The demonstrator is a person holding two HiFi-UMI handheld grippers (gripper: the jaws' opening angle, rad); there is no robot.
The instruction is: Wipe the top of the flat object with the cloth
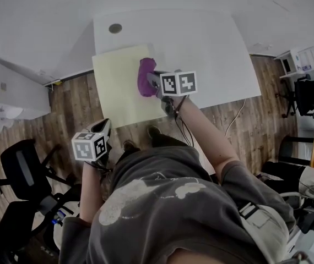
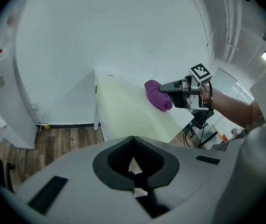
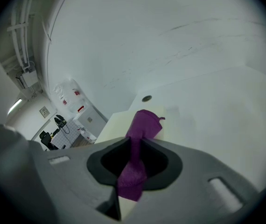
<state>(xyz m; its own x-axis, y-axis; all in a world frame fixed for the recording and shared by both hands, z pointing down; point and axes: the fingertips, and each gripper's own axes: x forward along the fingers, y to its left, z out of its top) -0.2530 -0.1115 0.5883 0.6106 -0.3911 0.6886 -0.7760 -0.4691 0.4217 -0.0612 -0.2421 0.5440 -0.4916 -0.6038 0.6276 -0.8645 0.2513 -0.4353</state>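
Right gripper (image 3: 132, 149): clenched on the purple cloth (image 3: 143, 124), its jaws pinching the bunched fabric.
Cloth: rested on the pale yellow sheet (image 1: 118, 87), near the sheet's far right corner.
Sheet: lay flat on the left part of the white table (image 1: 212, 48).
Table: carried a round grey cap (image 1: 115, 28) beyond the sheet.
Left gripper (image 2: 133, 146): jaws pressed together with nothing between them, held off the table above the wooden floor (image 1: 74, 103).

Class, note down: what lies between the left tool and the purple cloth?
Head view: wood floor, then bare yellow sheet, up to the cloth. Nothing rests there.
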